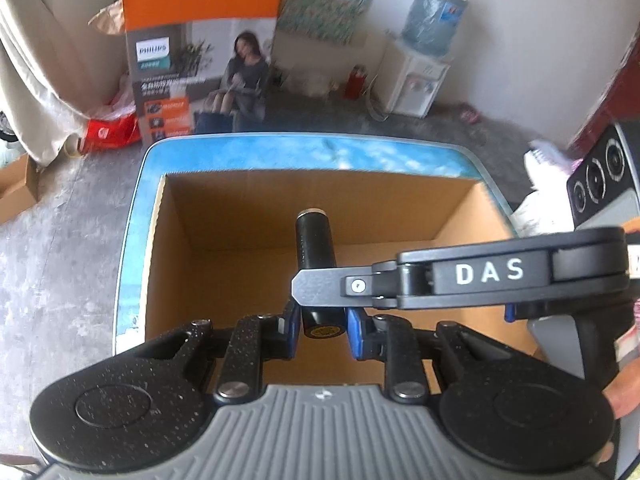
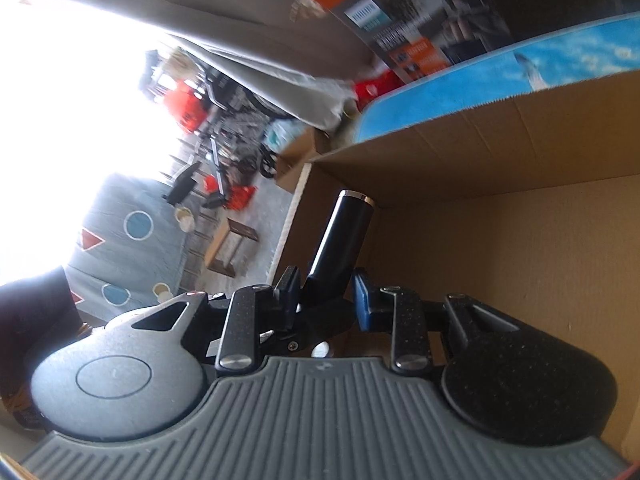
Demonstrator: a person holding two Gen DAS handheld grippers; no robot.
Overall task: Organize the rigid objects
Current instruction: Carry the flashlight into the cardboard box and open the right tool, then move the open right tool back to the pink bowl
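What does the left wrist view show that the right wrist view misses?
Left wrist only: the right hand-held gripper reaching in from the right across the black cylinder, the whole cardboard box opening, and a water dispenser by the wall.
Right wrist only: a tilted view of a bright doorway and the patterned grey cloth.
Both: the cylinder above the box on the blue table, and the orange Philips carton behind.

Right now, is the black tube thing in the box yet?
Almost. The black cylinder hangs over the open cardboard box, not yet set down. The left gripper and the right gripper both pinch it. The box looks bare inside, so nothing seems packed yet. Left: lower it and let go.
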